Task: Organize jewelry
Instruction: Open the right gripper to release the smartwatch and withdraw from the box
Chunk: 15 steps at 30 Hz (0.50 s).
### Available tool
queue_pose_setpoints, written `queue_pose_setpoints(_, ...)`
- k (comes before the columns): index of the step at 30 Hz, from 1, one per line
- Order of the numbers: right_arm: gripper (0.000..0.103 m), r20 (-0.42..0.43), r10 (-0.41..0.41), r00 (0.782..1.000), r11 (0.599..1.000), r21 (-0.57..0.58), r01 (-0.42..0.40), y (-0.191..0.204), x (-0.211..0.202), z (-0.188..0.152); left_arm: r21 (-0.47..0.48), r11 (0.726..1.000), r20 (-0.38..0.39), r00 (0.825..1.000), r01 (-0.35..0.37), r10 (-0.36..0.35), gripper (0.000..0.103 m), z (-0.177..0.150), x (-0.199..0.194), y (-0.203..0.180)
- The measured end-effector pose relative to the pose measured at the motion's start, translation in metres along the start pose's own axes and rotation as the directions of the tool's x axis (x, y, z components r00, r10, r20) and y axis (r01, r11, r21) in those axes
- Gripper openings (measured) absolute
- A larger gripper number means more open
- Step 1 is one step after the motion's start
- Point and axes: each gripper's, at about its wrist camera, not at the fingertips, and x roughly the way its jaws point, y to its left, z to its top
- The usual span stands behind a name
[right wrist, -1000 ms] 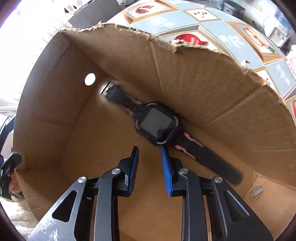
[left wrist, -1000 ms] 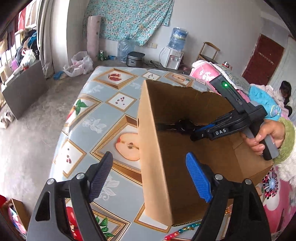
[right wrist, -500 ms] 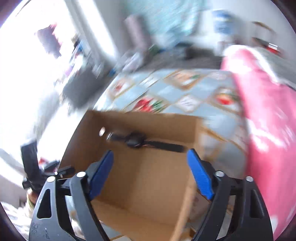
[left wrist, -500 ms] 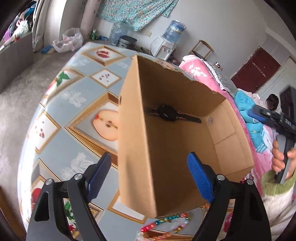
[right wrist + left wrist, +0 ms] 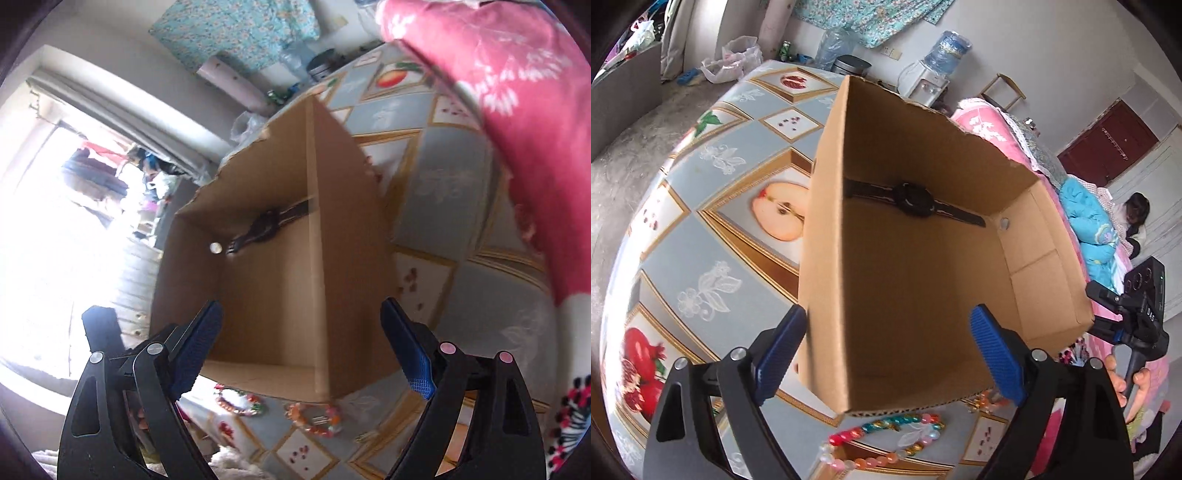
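An open cardboard box [image 5: 827, 236] stands on the fruit-patterned table [image 5: 713, 229]; it also shows in the right wrist view [image 5: 347, 236]. A black watch [image 5: 912, 197] lies flat inside against the far wall, seen too in the right wrist view [image 5: 266, 229]. My left gripper [image 5: 890, 350] is open and empty above the box's near corner. My right gripper [image 5: 306, 350] is open and empty, held back above the box's near edge; it shows at the right in the left wrist view [image 5: 1141, 314]. A colourful bead bracelet [image 5: 886, 439] lies on the table before the box. Two more bracelets [image 5: 314, 417] [image 5: 240, 400] lie there.
A pink flowered quilt [image 5: 535, 122] covers the bed beside the table. A person in blue [image 5: 1097, 229] lies further along the bed. A water dispenser [image 5: 934, 70] and bottles stand by the far wall.
My right gripper let go of the watch, opened wide and pulled up and back out of the box. The watch stays on the box floor. My left gripper rose a little.
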Motion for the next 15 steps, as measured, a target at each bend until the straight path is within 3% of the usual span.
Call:
queue_pose_setpoints(4,0.085,0.012,-0.067,0.998,0.997,-0.037,0.067,0.007,-0.004,-0.002,0.006,1.0,0.0,1.0,-0.004,0.004,0.088,-0.007,0.002,-0.006)
queue_pose_setpoints(10,0.085,0.048,-0.021,0.999,1.0,0.01,0.021,-0.004,-0.003,-0.006,0.011,1.0,0.029,1.0,0.006,-0.006,0.089,-0.008,-0.002,-0.002)
queue_pose_setpoints(13,0.085,0.141,-0.13,0.981,0.991,-0.001,0.132,-0.002,-0.019,-0.011,0.04,0.999,0.098,0.995,-0.028,0.024,0.089,-0.012,-0.018,-0.002)
queue_pose_setpoints(15,0.088,0.201,-0.209,0.957,0.976,-0.019,0.217,0.003,-0.034,-0.018,0.05,0.998,0.149,0.988,-0.038,0.03,0.091,-0.015,-0.032,0.001)
